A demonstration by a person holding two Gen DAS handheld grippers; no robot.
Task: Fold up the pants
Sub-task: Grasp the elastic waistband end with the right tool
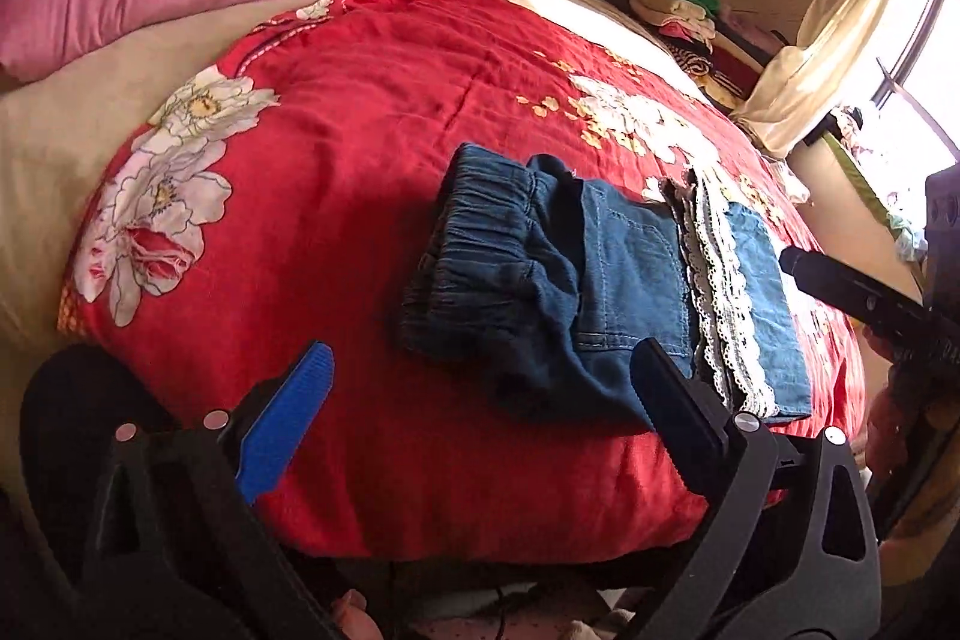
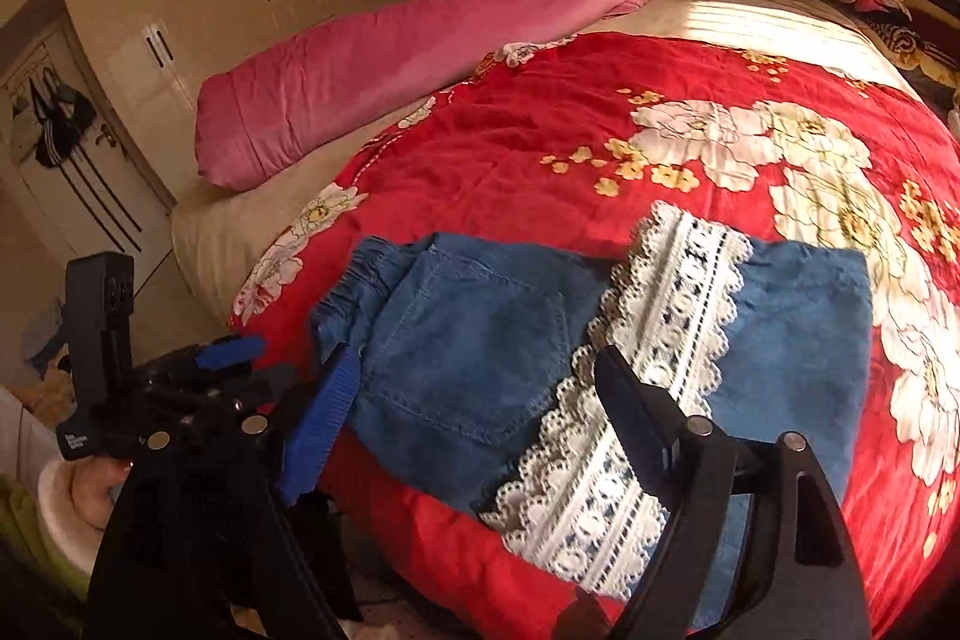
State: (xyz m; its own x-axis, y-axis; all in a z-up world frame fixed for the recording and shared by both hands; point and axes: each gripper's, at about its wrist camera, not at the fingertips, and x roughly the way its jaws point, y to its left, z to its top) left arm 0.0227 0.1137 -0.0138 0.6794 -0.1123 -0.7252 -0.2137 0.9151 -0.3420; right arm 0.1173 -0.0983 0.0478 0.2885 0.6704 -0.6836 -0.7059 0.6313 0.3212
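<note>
While the small blue denim pants with the white lace cuffs (image 1: 606,292) lie folded into a compact bundle near the foot edge of the bed, on the red quilt with white flowers (image 1: 360,148), both tools hang just above them with nothing in their grip. The left tool (image 1: 480,388) has its jaws spread wide, empty, over the dark elastic waistband side. The right tool (image 2: 474,400) is likewise apart and empty above the lace-trimmed leg ends. The fold looks close to done, I'd say. To finish well, any last touch should press the lace edge flat and square the bundle without dragging the quilt, and the tools should lift clear so no pad snags the lace.
</note>
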